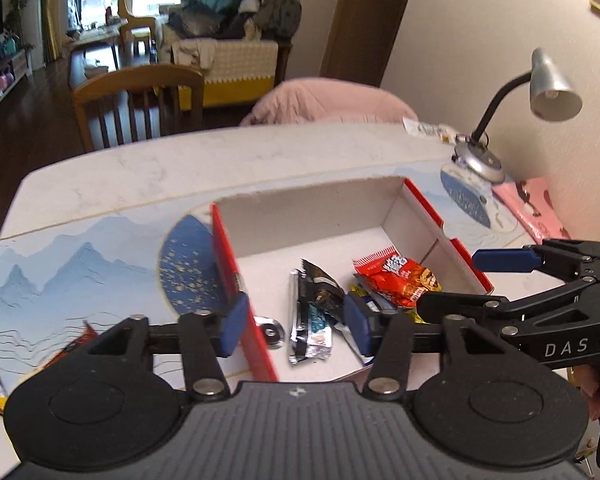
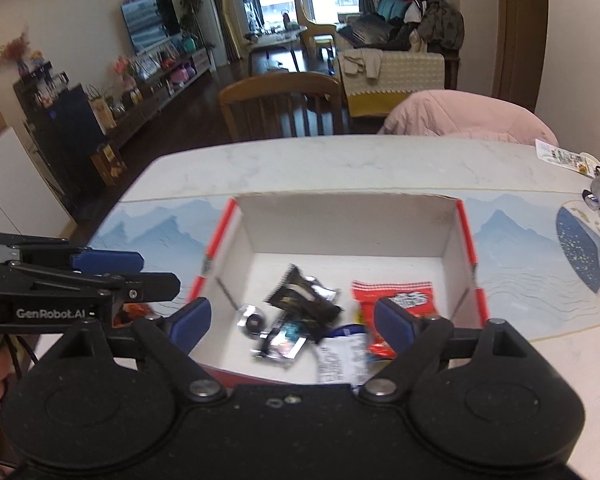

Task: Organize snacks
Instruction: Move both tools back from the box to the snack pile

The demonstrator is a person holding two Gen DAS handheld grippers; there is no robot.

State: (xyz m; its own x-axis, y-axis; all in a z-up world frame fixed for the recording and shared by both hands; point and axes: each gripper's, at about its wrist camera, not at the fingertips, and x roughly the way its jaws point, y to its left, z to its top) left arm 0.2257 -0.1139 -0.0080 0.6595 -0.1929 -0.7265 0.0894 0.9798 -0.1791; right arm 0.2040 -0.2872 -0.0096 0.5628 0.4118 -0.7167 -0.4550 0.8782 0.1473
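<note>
Pale marble tabletop [image 2: 340, 168] with a blue mountain-print mat [image 2: 160, 228] fills the near ground, and a living room with a wooden chair [image 2: 280, 96] and a sofa lies behind it.

Left gripper [image 1: 296, 328] hangs above the near-left wall of the box, its blue pads parted with nothing between them; one pad stands outside the red wall, the other over the snacks. Right gripper [image 2: 300, 320] hangs over the near edge of the same box, its jaws spread wide and empty.

Below them sits an open box [image 2: 348, 220], white inside and red outside, on the mat. On its floor lie a black snack packet [image 2: 300, 296], a silver-and-blue wrapper [image 1: 312, 332], a small round foil piece [image 2: 254, 320], a red snack bag [image 1: 396, 280] toward the right wall, and a white printed packet [image 2: 340, 360] at the near edge, blurred.

Beyond the box, on the right end of the table, stands a silver desk lamp [image 1: 552, 88].
</note>
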